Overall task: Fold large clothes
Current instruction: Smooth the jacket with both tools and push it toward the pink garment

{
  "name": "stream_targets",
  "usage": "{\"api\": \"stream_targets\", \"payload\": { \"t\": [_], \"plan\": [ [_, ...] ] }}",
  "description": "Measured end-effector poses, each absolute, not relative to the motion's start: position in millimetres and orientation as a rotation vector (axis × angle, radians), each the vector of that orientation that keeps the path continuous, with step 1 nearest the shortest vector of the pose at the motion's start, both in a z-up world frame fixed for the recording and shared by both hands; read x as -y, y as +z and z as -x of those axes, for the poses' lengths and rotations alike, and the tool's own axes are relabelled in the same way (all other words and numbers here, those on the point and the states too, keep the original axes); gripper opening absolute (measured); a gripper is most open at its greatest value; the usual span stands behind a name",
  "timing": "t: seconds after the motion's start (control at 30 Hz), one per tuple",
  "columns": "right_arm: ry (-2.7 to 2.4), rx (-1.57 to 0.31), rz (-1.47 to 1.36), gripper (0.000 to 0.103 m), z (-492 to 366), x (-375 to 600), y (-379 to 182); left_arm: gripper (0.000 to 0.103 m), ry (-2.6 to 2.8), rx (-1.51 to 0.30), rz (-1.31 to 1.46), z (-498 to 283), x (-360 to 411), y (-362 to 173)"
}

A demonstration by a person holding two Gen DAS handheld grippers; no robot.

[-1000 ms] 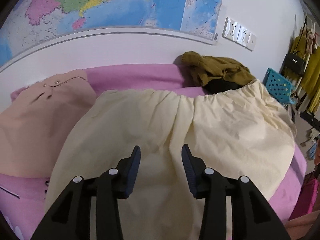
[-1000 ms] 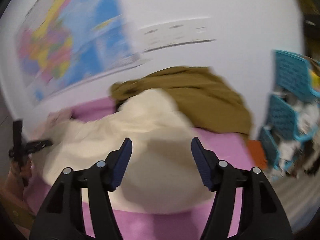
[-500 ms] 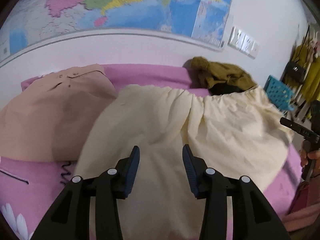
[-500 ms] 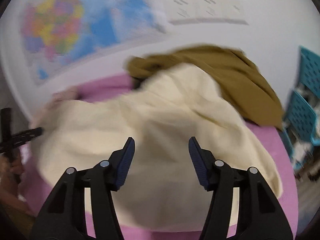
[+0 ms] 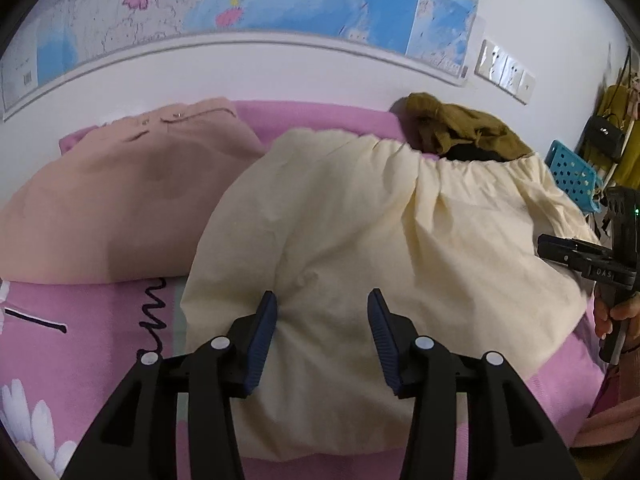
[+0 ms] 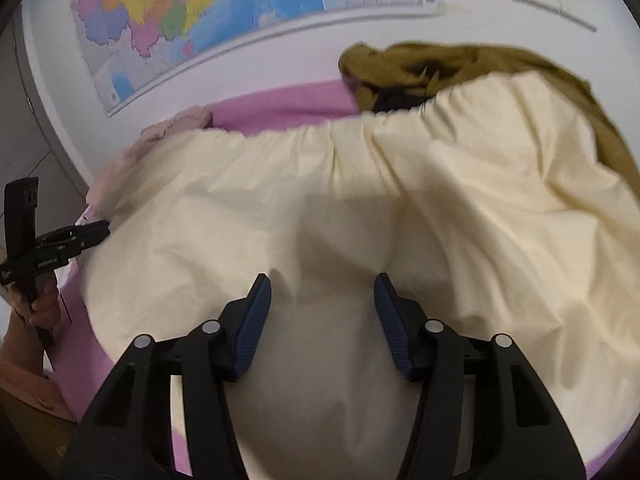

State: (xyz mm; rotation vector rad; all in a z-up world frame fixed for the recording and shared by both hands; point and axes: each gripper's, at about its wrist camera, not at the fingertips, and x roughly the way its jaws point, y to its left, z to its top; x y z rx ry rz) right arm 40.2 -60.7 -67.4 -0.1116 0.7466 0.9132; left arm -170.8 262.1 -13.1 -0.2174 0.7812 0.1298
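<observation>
A cream garment (image 5: 360,216) lies spread on the pink bedsheet (image 5: 80,340). Left gripper (image 5: 322,312) and right gripper (image 6: 322,292) hover over it — both with jaws spread, pinching nothing.

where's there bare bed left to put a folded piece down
Bare pink sheet shows at the near left, bordered by the peach garment behind and the cream skirt to its right. A narrow strip lies along the wall, between the peach garment and the olive pile. The middle and right are crowded with cloth.
</observation>
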Motion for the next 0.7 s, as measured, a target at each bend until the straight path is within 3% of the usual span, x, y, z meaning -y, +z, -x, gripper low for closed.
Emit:
{"api": "stream_targets", "payload": {
  "t": [0.27,0.47,0.7],
  "plan": [
    [1.079,-0.634,0.173,0.056,-0.1,15.4,-35.2,0.053,-0.037,-0.706,0.146,167.1,-215.2,12.5],
    [1.059,-0.725,0.235,0.061,-4.7,-23.9,-72.0,0.053,-0.024,-0.850,0.131,126.5,-205.1,-30.2],
    [1.155,-0.639,0.258,0.062,26.0,-12.5,-38.1,0.052,-0.014,-0.742,0.184,164.4,-216.2,-5.2]
  ]
}}
